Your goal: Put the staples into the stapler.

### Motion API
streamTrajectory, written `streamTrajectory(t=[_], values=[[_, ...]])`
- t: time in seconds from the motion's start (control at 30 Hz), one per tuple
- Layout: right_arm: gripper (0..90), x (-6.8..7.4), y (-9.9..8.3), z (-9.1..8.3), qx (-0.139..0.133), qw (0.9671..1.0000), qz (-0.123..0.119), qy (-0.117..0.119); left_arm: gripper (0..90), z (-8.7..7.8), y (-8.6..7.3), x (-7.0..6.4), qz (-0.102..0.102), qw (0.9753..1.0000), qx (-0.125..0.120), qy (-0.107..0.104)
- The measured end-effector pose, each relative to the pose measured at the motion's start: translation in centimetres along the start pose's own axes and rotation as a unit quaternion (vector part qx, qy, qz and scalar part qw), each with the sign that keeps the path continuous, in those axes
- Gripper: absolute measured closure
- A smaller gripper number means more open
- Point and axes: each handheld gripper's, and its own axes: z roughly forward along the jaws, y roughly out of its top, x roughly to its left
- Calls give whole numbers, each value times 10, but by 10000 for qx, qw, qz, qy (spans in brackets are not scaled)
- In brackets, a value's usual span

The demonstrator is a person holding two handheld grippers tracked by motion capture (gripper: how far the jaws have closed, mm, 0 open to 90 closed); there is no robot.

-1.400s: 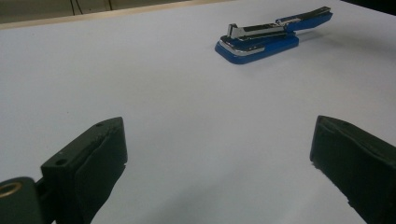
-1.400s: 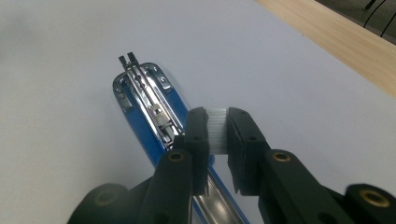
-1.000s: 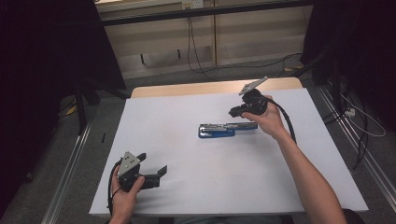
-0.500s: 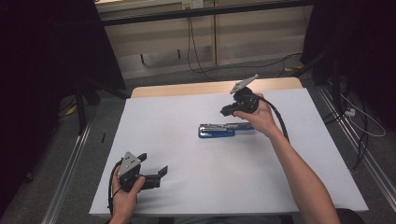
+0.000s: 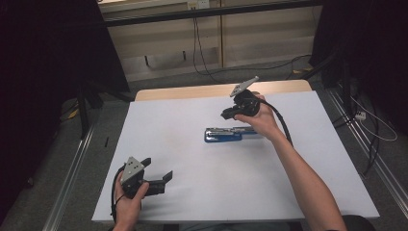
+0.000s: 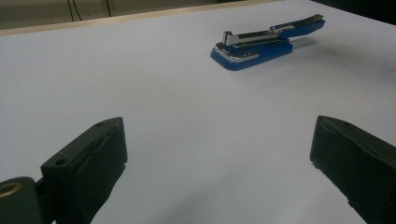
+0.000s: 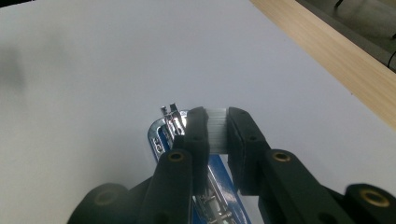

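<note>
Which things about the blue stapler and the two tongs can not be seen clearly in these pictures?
- Stapler, right gripper view: its rear half is covered by the right tongs; the bottom edge cuts it off.
- White strip between those jaws: too blurred to identify.
- Stapler, high view: its right end is hidden by the hand.
- Left tongs, left gripper view: jaws apart, tips cut off by the edges.
</note>
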Motion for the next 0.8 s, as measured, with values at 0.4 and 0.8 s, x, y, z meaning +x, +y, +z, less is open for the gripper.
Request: streamTrajectory(t=[0.4, 0.8], values=[[793, 3, 10, 11, 89, 9998, -88, 142, 40, 2, 0, 0, 22, 10000, 61, -42], [793, 10, 14, 27, 228, 9988, -238, 349, 41, 1, 0, 1, 40, 9999, 91, -43]])
